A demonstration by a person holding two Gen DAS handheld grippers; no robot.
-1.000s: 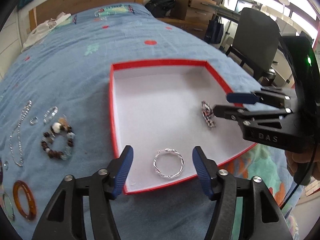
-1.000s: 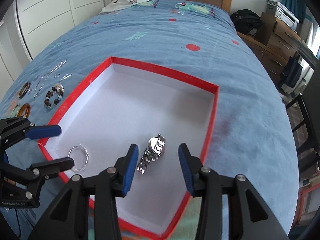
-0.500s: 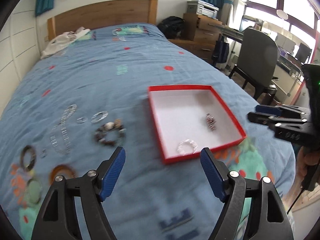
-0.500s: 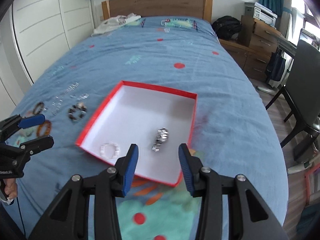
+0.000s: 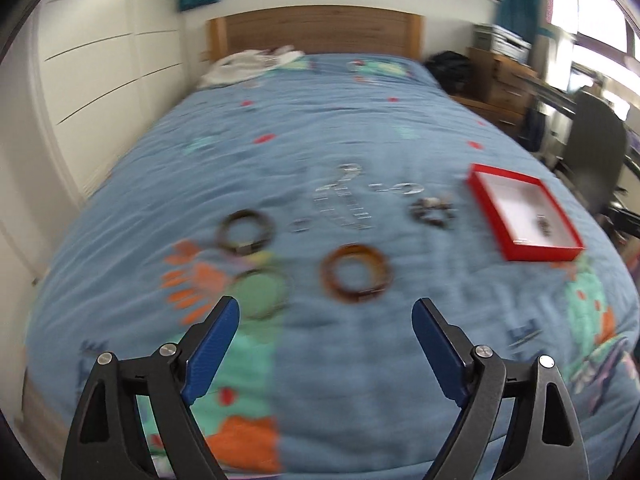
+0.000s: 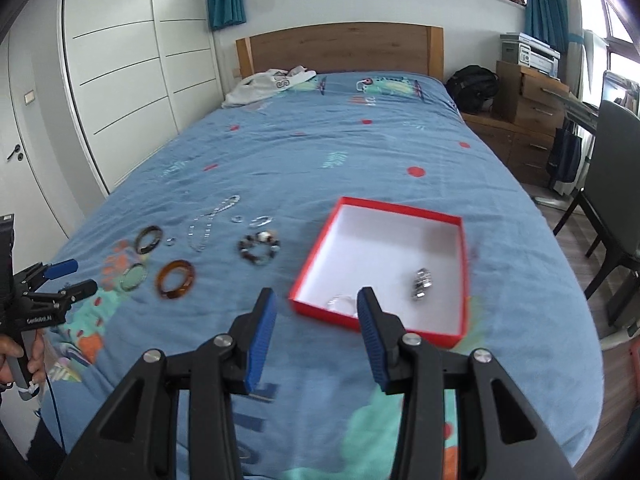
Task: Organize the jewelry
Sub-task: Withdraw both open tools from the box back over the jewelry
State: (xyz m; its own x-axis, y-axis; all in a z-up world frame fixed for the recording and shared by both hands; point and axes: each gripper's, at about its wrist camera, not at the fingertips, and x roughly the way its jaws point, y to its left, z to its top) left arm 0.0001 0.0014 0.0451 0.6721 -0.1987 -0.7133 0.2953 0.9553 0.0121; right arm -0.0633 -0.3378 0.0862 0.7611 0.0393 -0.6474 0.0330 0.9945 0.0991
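Left gripper [image 5: 325, 316] up over the near end of the blue bedspread [image 5: 320, 152], jaws wide apart and lately widening, nothing between the blue pads. Right gripper [image 6: 316, 312] also off the bed, jaws partly apart, empty, aimed at the near rim of the red box [image 6: 463, 248].

Inside the box's white floor: a silver watch [image 6: 421, 283] toward the right wall, and a thin silver bangle [image 6: 340, 301] close to the near wall, partly hidden behind the right pad. In the left wrist view, blurred by motion, only a dark smudge in the box [image 5: 524, 248], probably the watch.

Left of the box, loose on the bedspread, well apart from it:
- beaded bracelet [image 6: 259, 249], nearest the box
- amber bangle [image 6: 175, 279] toward the near edge
- pale green bangle [image 6: 133, 276] just beside the amber one, farther left
- dark bangle [image 6: 149, 239] beyond those two
- silver chain [image 6: 208, 224] stretched away toward the headboard
- two small silver pieces [image 6: 261, 221] near the chain's middle, too small to name.

Left gripper seen again at the left border of the right wrist view, a hand [image 6: 16, 356] clasped on its handle.

At the bed's head, a white garment [image 6: 272, 85] against the wooden headboard [image 6: 340, 46].
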